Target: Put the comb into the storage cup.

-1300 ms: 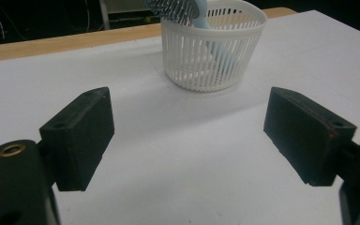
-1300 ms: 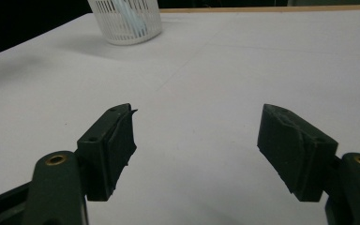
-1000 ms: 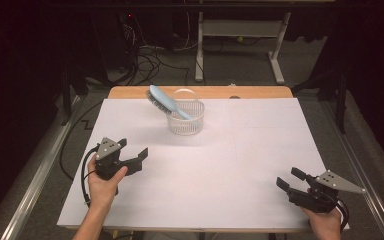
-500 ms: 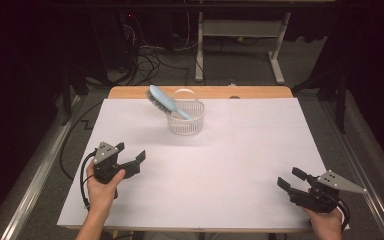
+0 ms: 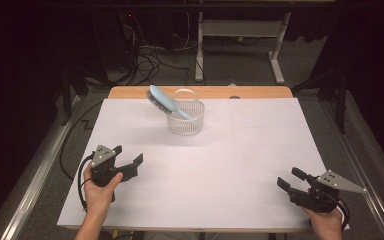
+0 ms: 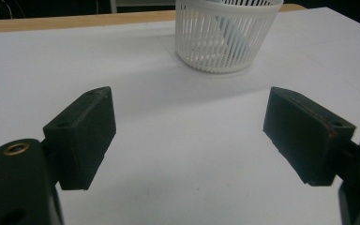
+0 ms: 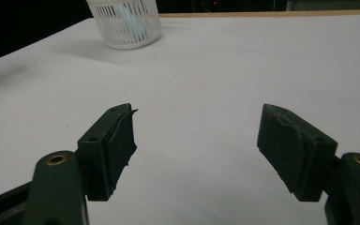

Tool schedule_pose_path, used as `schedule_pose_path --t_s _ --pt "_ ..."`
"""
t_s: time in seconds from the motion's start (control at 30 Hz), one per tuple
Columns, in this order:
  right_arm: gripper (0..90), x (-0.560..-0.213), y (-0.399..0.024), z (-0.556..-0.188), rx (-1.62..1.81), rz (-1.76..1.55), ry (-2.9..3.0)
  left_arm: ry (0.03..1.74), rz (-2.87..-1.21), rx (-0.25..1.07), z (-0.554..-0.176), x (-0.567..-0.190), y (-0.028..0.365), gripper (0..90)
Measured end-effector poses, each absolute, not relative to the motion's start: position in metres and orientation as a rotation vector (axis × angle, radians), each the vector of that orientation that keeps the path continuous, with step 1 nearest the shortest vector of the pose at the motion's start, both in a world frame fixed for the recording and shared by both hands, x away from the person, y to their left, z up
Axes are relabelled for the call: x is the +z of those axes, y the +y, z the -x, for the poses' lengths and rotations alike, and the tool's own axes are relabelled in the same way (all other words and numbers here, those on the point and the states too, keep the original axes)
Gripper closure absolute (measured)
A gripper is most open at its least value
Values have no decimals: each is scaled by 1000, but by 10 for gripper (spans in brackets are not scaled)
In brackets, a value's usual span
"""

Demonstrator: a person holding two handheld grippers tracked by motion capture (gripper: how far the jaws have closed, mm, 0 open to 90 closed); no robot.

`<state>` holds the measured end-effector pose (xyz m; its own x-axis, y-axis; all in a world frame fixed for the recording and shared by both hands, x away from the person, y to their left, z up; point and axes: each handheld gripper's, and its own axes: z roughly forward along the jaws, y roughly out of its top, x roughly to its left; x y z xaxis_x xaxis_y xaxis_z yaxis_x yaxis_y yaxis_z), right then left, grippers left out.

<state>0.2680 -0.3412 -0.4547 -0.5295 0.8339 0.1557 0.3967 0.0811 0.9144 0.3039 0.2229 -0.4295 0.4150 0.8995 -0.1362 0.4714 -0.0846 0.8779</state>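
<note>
A white slatted basket (image 5: 186, 118) stands near the far edge of the white table sheet (image 5: 260, 150). A light-blue hairbrush (image 5: 166, 101) leans in it, head sticking out to the upper left. The basket (image 6: 227, 33) is straight ahead in the left gripper view and far off at upper left (image 7: 125, 23) in the right gripper view. My left gripper (image 5: 128, 160) sits at the near left, open and empty, jaws wide apart (image 6: 190, 136). Near the table's front right corner my right gripper (image 5: 291, 178) is open too, with nothing between its jaws (image 7: 197, 150).
A bare wooden strip (image 5: 250, 92) runs along the table's far edge. Beyond it are a metal desk frame (image 5: 240, 45) and loose cables (image 5: 145, 60) on the dark floor. Metal rails (image 5: 35, 170) flank the table on both sides.
My left gripper has drifted slightly toward the near edge and left. The right gripper, the basket and the brush stay where they were.
</note>
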Motion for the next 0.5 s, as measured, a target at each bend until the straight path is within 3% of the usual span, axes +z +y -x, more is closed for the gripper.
schedule_pose_path --t_s 0.5 --pt "283 -454 -341 -267 1437 -1213 1956 1205 -1735 570 -301 -436 225 180"
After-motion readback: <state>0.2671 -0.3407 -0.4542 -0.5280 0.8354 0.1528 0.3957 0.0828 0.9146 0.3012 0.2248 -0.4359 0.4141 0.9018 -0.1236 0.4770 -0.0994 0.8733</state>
